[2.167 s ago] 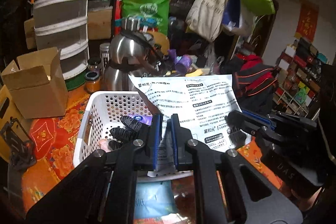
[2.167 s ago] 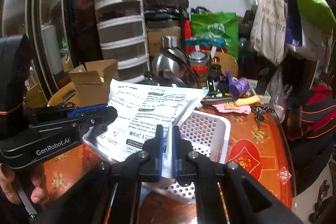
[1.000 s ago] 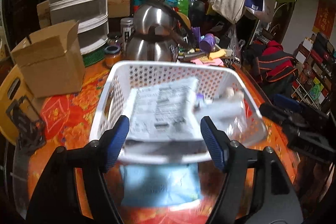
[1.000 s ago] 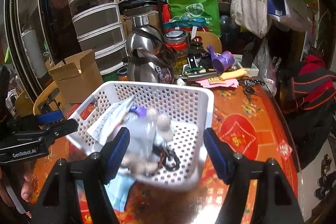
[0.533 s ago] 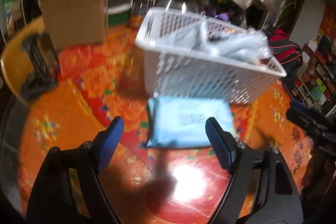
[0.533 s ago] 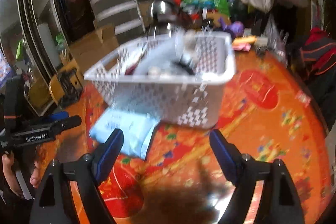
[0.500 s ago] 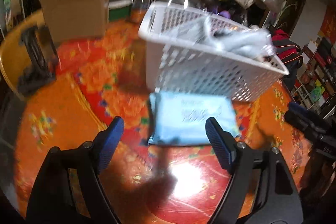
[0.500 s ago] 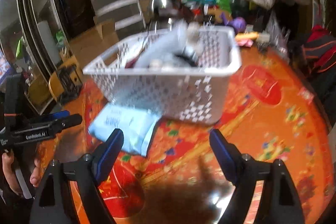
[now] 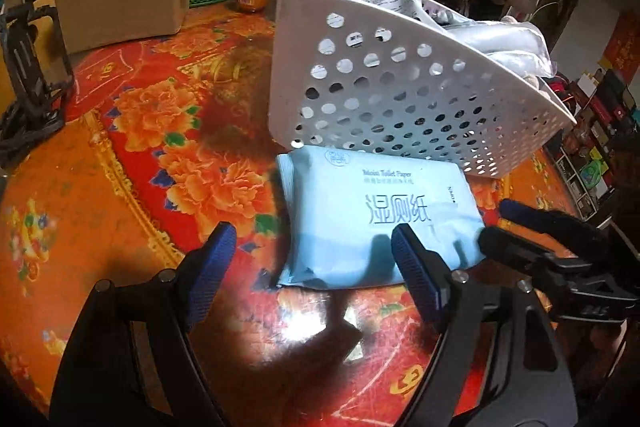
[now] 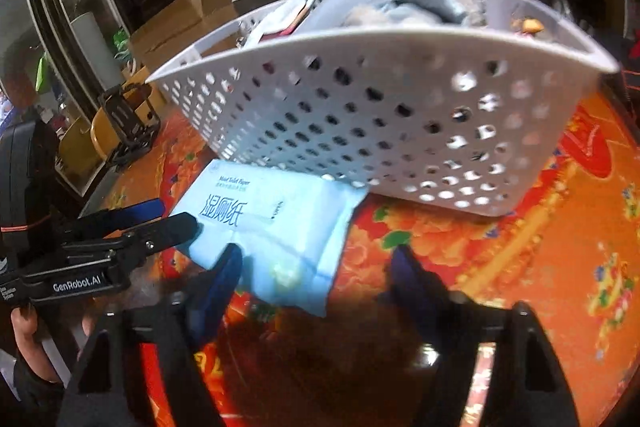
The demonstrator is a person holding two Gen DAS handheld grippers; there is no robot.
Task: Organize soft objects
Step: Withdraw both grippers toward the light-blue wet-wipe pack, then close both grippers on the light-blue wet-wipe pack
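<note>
Both tools dropped lower than before, paper now in basket point(image 9: 384, 83). Left tool point(image 9: 312, 251) spread, right tool point(image 10: 316, 259) narrowing but empty; blue pack point(image 9: 376, 223) between tips.

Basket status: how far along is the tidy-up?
Done: the basket already holds papers and soft bags. In hand: nothing; left gripper and right gripper are open, poised at the wipes pack. Left: the pack lies on the table against the basket.

Flat pale-blue soft pack of wet toilet paper point(image 9: 376, 223), printed side up, lies on tabletop w/ near edge between left tongs' spread tips. White perforated plastic basket point(image 9: 400, 95), stuffed w/ soft bags, sits just beyond, touching pack's far edge.
</note>
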